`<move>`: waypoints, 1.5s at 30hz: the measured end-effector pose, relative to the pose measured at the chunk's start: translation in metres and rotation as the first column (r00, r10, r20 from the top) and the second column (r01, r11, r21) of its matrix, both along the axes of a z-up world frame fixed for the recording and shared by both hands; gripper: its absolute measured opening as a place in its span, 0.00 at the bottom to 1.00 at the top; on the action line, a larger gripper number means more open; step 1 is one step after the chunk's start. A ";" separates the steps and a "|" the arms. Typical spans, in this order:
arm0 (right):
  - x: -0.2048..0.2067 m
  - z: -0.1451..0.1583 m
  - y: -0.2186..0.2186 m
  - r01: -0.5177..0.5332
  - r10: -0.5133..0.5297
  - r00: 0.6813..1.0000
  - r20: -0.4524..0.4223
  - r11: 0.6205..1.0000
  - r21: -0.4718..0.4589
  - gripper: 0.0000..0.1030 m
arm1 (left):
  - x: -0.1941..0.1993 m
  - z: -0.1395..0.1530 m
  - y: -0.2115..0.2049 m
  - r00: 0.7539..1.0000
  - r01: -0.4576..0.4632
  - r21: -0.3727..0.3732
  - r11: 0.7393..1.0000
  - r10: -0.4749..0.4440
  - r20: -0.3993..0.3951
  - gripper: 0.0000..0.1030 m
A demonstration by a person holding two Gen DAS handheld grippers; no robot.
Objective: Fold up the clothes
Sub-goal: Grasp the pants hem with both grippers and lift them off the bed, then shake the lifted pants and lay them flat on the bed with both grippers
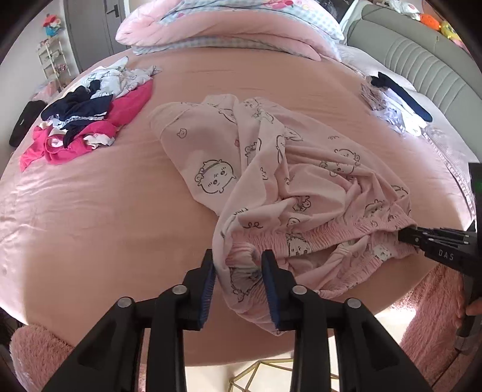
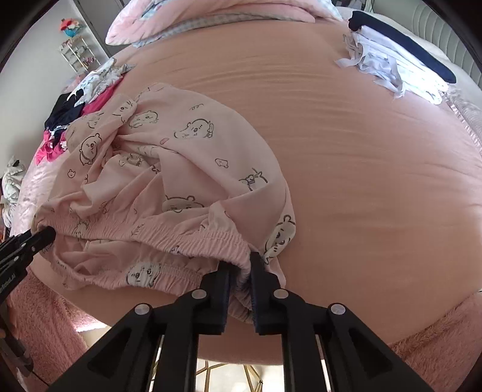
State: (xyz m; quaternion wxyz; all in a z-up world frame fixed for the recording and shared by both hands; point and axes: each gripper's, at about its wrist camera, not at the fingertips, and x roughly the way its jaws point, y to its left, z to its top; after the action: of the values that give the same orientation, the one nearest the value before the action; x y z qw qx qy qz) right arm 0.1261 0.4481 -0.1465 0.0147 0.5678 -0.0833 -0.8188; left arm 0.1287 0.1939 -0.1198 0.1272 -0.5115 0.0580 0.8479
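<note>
Pale pink pyjama pants [image 1: 271,169] with cartoon prints lie crumpled on the pink bed [image 1: 105,211], waistband toward me. My left gripper [image 1: 239,271] has its jaws around the left end of the elastic waistband, fabric bunched between them. My right gripper [image 2: 239,271] is shut on the right end of the waistband [image 2: 192,238]. The right gripper also shows at the right edge of the left wrist view [image 1: 403,235], and the left gripper shows at the left edge of the right wrist view [image 2: 48,233]. The pants [image 2: 168,150] have their legs lying twisted away from me.
A heap of pink, navy and white clothes [image 1: 81,120] lies at the far left of the bed. White and navy garments [image 1: 394,102] lie at the far right by the grey headboard [image 1: 421,57]. A folded pink duvet [image 1: 229,27] lies at the back. The bed's front edge is below the grippers.
</note>
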 end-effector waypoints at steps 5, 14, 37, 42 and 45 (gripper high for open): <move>-0.006 -0.003 -0.016 -0.059 0.060 0.998 -0.016 0.995 0.077 0.28 | 0.003 -0.014 0.014 0.999 0.037 -0.093 0.995 -0.037 0.002 0.58; -0.002 0.010 0.021 0.064 -0.064 0.997 -0.051 0.998 -0.010 0.14 | -0.003 -0.014 -0.013 0.995 -0.094 -0.110 0.989 0.092 -0.030 0.22; 0.005 0.216 0.014 0.087 -0.027 0.846 -0.533 0.992 0.089 0.03 | -0.014 0.189 -0.018 0.918 0.080 0.184 0.980 0.000 -0.397 0.16; 0.008 0.232 0.006 0.078 -0.019 0.831 -0.556 0.993 0.084 0.03 | -0.012 0.191 -0.016 0.915 0.068 0.163 0.984 0.003 -0.403 0.16; 0.007 0.194 0.006 0.044 -0.026 0.894 -0.447 0.999 0.030 0.03 | -0.012 0.155 -0.021 0.953 0.032 0.171 0.985 0.021 -0.302 0.16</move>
State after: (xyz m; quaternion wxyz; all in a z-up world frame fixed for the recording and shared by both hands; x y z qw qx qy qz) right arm 0.1327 0.4545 0.0479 0.0074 0.3636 -0.0719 -0.9288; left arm 0.1163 0.1733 0.0347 0.1633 -0.3622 0.0042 0.9177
